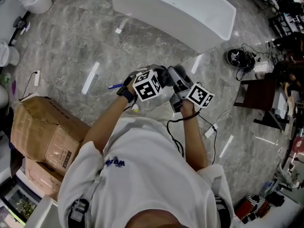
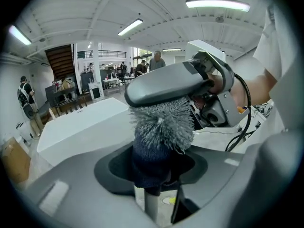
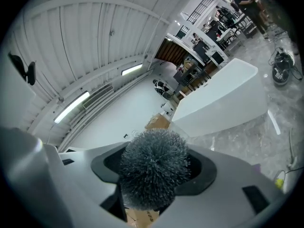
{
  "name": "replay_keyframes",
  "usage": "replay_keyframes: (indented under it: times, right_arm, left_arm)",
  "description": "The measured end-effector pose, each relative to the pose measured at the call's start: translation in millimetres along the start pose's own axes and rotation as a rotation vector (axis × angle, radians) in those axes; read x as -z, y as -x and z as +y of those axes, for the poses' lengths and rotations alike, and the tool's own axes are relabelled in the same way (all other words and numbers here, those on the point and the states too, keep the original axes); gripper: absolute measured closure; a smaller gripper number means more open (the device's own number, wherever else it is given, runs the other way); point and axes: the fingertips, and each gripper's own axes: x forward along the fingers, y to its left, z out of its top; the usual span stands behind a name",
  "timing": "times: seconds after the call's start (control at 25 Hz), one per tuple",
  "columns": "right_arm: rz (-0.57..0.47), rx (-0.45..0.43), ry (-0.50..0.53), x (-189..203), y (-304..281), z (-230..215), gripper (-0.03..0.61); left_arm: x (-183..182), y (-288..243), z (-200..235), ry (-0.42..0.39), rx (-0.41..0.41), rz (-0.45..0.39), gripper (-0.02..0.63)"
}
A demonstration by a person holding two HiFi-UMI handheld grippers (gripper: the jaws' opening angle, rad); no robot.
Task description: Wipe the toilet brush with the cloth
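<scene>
In the head view both grippers meet in front of the person's chest. My left gripper (image 2: 156,177) is shut on a dark blue cloth (image 2: 149,160), bunched between its jaws. The toilet brush's grey bristle head (image 2: 161,125) rests on top of the cloth and touches it. My right gripper (image 3: 154,186) is shut on the toilet brush, whose round bristle head (image 3: 154,172) sticks out between its jaws. In the left gripper view the grey jaw of the right gripper lies just above the bristles. The brush handle is hidden.
A long white tub-like block (image 1: 180,8) stands ahead on the marble floor. Cardboard boxes (image 1: 42,132) sit at the left. A black round object with cables (image 1: 237,57) and dark furniture (image 1: 261,96) are at the right. A small blue item (image 1: 114,86) lies on the floor.
</scene>
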Motion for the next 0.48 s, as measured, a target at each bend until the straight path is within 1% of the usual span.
replay_keyframes:
  times: [0.16,0.48]
  right_arm:
    - [-0.025,0.009,-0.026,-7.2,6.1,-8.0,0.296]
    - [-0.063,0.038,-0.016,-22.2,19.2,-15.0,0.296]
  left_arm:
    - [1.6,-2.5,0.9,0.045,0.015,-0.003,0.431]
    - [18.4,1.3,6.3,0.066,0.006,0.009,0.437]
